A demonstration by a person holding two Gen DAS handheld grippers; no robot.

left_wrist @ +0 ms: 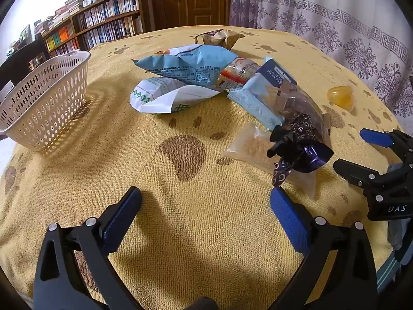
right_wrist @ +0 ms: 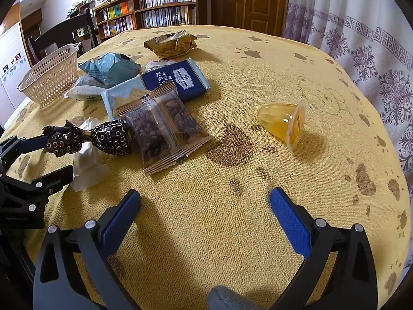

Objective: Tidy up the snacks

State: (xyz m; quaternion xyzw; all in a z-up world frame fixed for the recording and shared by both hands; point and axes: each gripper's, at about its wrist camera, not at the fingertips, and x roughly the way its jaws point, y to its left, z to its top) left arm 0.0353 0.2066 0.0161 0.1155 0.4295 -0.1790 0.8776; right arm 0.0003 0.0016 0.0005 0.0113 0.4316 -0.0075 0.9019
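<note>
Judging from the empty white basket (left_wrist: 44,103) at far left, nothing has been sorted; the snack packets (left_wrist: 191,77) remain piled mid-surface, the jelly cup (right_wrist: 284,124) lies apart at right, and both tongs (left_wrist: 206,206) (right_wrist: 206,206) are held wide, empty.

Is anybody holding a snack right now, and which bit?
Nothing held. The left gripper and right gripper are open; the purple candy only lies beside a left finger.

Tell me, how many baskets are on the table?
1. The white basket stands at the left edge of the table, apart from the snack pile, and looks empty as far as its inside shows. No other basket shows in either view.
</note>
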